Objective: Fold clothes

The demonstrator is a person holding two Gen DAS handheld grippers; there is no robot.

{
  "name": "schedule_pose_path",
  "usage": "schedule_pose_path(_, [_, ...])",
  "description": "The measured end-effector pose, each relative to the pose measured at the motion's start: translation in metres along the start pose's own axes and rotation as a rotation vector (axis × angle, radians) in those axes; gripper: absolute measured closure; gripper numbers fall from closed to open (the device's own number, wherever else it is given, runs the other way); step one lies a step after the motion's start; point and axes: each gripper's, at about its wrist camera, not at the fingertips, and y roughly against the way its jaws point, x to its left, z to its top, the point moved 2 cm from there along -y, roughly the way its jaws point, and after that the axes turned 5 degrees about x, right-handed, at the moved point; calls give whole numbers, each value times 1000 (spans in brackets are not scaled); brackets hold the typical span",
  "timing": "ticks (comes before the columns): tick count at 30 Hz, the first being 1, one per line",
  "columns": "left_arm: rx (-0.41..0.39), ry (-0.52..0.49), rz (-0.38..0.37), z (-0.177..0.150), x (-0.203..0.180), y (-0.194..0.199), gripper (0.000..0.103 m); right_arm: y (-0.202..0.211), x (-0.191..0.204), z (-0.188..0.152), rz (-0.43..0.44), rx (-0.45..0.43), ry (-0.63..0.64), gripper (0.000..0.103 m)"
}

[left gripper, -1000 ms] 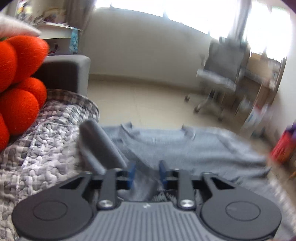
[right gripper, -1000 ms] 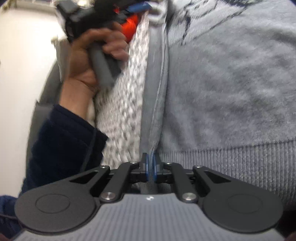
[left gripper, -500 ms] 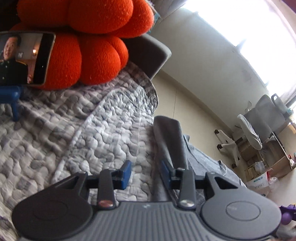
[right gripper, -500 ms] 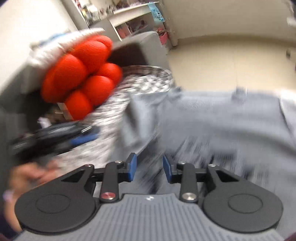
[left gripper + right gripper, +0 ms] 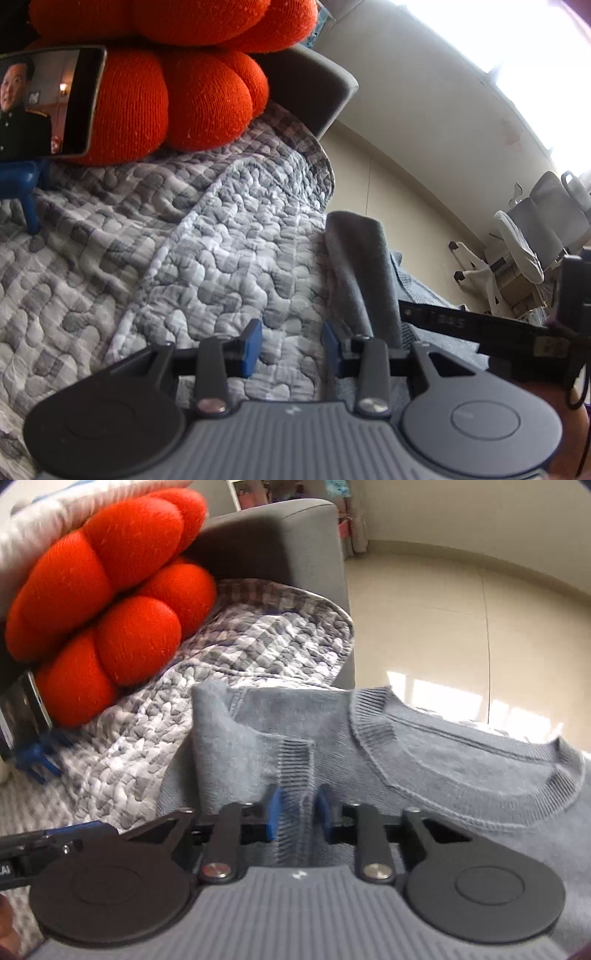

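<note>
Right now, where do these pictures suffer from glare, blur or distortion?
Left wrist view: the window is blown out white, and the wall curves from the fisheye. Right wrist view: sun patches glare on the floor; the orange knitted cushion is slightly blurred.

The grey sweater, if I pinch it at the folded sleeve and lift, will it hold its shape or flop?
The grey sweater will probably flop: its knit already drapes in soft folds over the quilted cover. It likely grips rather than slides, given the fuzzy surface. The ribbed cuff may stretch slightly.
</note>
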Motion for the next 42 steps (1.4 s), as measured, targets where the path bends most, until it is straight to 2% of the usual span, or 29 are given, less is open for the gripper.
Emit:
schedule_pose_path(1, [5, 4, -3, 0, 1, -1, 66, -1, 3, 0, -6, -2, 10, 98])
schedule_pose_path(4, [9, 7, 1, -1, 2, -3, 66, 7, 9, 1, -50, -42, 30, 100])
schedule_pose_path(7, [4, 2, 6, -1, 1, -2, 65, 28, 7, 4, -106, -141, 20, 100])
schedule_pose_path(18, [-1, -53, 52, -7, -9, -7, 63, 35, -27, -21, -195, -167, -103, 100])
schedule_pose_path(20, [-1, -49, 53, -6, -8, -7, 63, 38, -30, -23, -202, -195, -130, 100])
schedule_pose_path(22, [-1, -49, 55, -5, -7, -8, 63, 49, -33, -24, -199, -258, -154, 100])
schedule_pose_path(25, [-2, -61, 66, -5, -9, -10, 63, 53, -33, -21, -227, -281, -154, 100])
schedule_pose_path(29, [-2, -71, 75, -7, -11, -11, 62, 36, -40, -24, -261, -193, -165, 100])
schedule_pose_path(34, [2, -61, 68, -6, -8, -10, 62, 52, -41, -32, -289, -292, -181, 100])
schedule_pose_path(42, [4, -74, 76, -8, -10, -9, 62, 33, -48, -34, -280, -214, -179, 99])
